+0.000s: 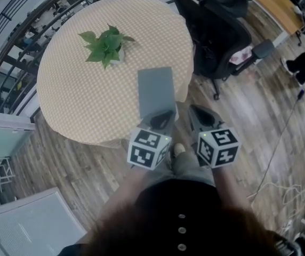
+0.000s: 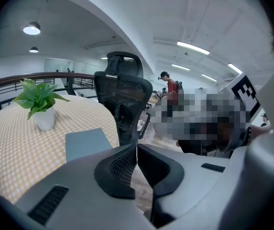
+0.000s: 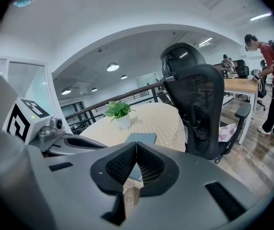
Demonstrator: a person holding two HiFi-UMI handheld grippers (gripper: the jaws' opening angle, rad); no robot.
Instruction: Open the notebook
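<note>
The gray notebook [image 1: 156, 91] is laid shut on the checked tabletop [image 1: 78, 89]. The left gripper [image 1: 162, 116] and right gripper [image 1: 200, 116] are held closed and empty near it.

No readable text anywhere — the marker cubes [image 1: 149, 148] (black-and-white squares) seem to carry patterns only.

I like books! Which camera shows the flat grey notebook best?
Head view: the flat grey notebook shows nearly whole, from above. Left gripper view sees it slanted; right gripper view, partly hidden.
</note>
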